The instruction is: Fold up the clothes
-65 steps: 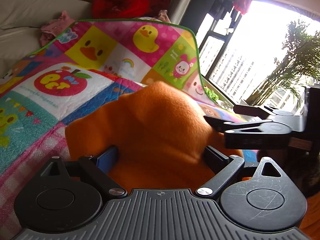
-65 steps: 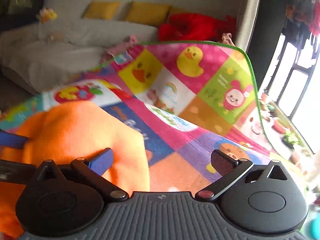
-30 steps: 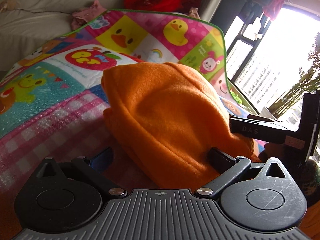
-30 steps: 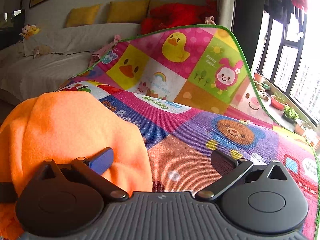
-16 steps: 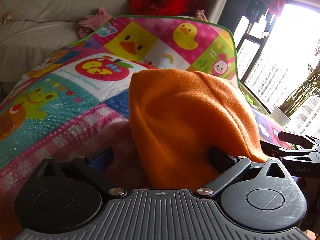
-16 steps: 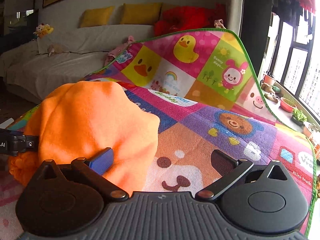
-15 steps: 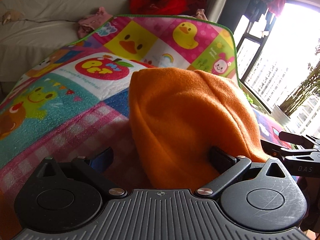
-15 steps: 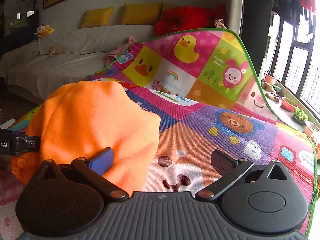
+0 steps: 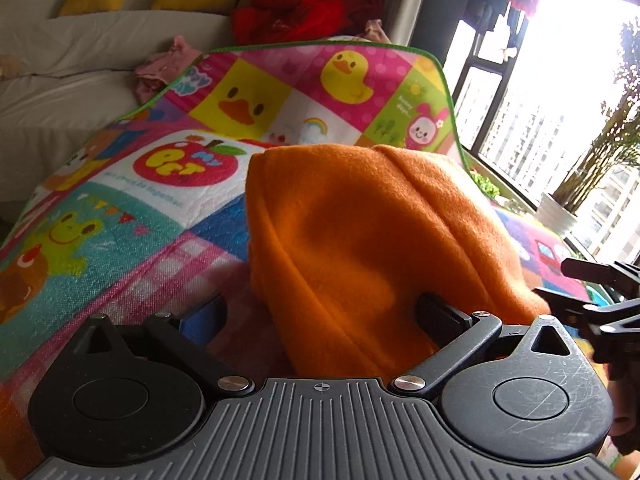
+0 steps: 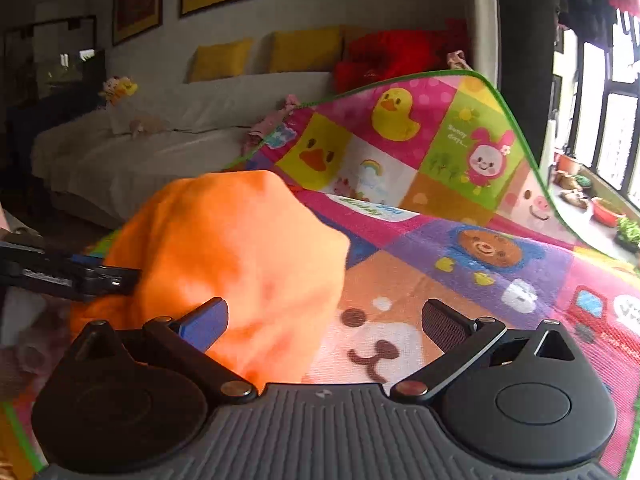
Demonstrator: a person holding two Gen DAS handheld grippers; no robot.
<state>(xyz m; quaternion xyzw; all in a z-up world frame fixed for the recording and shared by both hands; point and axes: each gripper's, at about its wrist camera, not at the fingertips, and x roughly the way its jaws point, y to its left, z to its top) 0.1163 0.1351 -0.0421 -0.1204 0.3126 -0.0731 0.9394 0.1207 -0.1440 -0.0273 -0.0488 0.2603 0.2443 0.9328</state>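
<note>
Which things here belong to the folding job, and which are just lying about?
Part of the job:
- orange fleece garment
- cartoon play mat it rests on
- left gripper, jaws wide open
- right gripper, jaws wide open

Lying about:
- yellow cushions on the sofa
- red bundle
- pink clothing at the mat's far edge
- potted plant by the window

Colourful patchwork play mat (image 9: 132,216) (image 10: 460,272), green-edged, printed with ducks, an apple, a frog, a bear and a pink rabbit; far edge curled upward near the sofa. Directly on it, an orange fleece garment (image 9: 360,240) (image 10: 248,264), bunched into a rounded heap toward the near side, covering pink checked and blue squares.
</note>
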